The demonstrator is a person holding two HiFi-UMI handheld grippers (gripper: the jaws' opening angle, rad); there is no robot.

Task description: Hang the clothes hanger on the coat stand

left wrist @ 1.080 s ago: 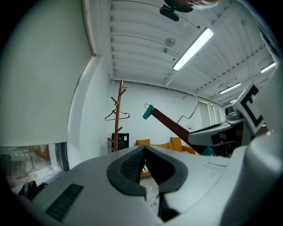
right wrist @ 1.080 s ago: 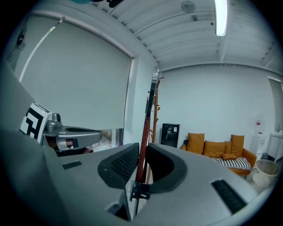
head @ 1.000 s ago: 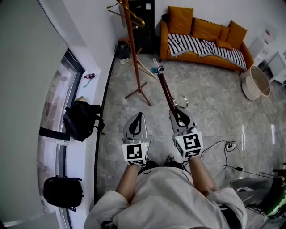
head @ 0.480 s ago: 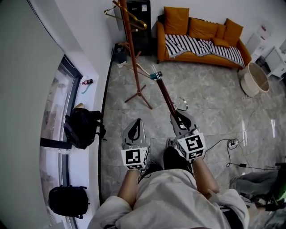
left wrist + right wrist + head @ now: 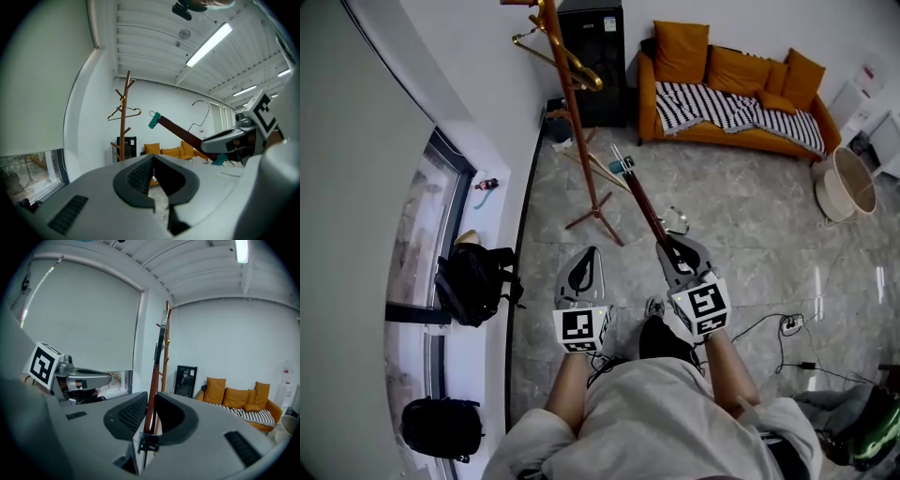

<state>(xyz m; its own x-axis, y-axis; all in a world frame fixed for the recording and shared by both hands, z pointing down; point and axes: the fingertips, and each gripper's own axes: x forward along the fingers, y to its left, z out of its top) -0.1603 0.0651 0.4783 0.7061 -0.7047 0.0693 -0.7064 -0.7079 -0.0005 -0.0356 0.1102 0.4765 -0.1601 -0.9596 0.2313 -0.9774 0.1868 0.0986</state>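
Carrying step. My right gripper [image 5: 671, 249] has its fingers clamped on the dark brown wooden clothes hanger with teal clips [image 5: 641, 201], angled toward the tall reddish-brown wooden coat stand [image 5: 577, 127], well apart. My left gripper [image 5: 589, 255] is closed and empty. Next: approach, raise the hanger onto the stand.

You have one coat stand [image 5: 572, 112] at twelve o'clock, one gold hanger [image 5: 586, 75] on it, two black backpacks [image 5: 473, 277] at nine o'clock, one orange sofa [image 5: 731, 67].
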